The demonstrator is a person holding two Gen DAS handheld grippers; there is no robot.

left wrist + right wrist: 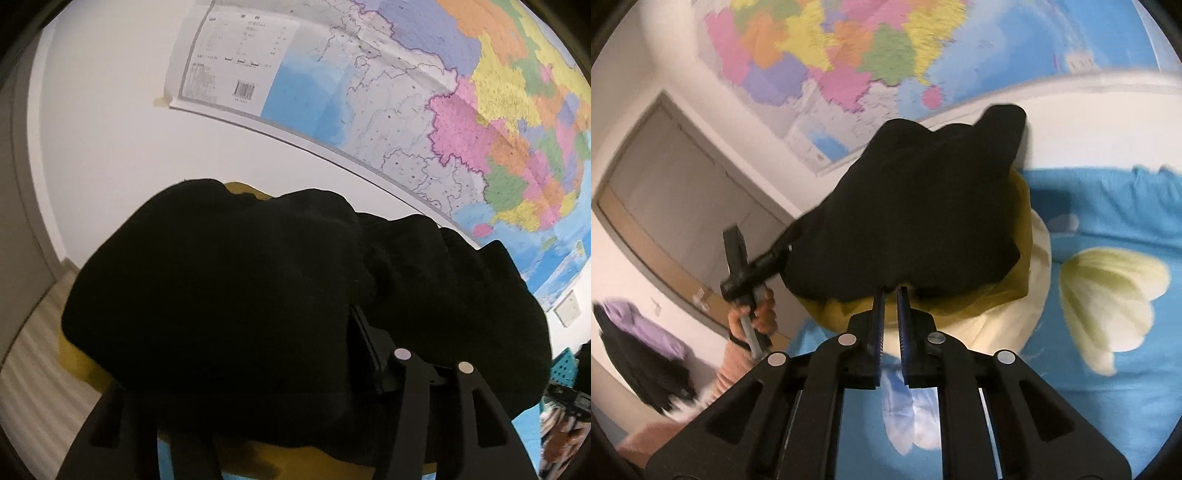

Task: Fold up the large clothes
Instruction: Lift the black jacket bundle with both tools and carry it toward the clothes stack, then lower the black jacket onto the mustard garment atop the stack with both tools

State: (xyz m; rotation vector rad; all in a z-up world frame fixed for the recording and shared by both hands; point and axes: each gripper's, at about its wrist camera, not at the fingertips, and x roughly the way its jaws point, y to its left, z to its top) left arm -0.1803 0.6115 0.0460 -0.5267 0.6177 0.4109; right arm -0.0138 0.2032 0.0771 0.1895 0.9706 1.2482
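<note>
1. Hovering closest to the right wrist lens, the right claw [891, 295] has its jaws nearly pressed together with only a slim gap, and it pinches nothing. Its tips sit just at the near edge of the black garment [916, 206].
2. That garment is a bunched, rounded heap, not yet a flat fold. It rests on a mustard-yellow cloth [1021, 266], which lies over a cream pillow [1008, 325] on the blue flowered bed [1108, 192].
3. At the heap's left side, a hand [759, 314] holds the left claw [774, 254], whose tip runs into the black cloth. In the left wrist view the fabric drapes over one finger and hides it, so I cannot tell whether this claw is spread or pinching.
4. My reading is that the step in hand is gathering and re-gripping the garment, and the folding proper seems barely begun.
5. The next move probably calls for the right claw to spread, take the near hem, and draw the cloth out flat against the left side's hold.
6. Farthest back, a coloured map [849, 55] hangs on the white wall beside a door [672, 192].
</note>
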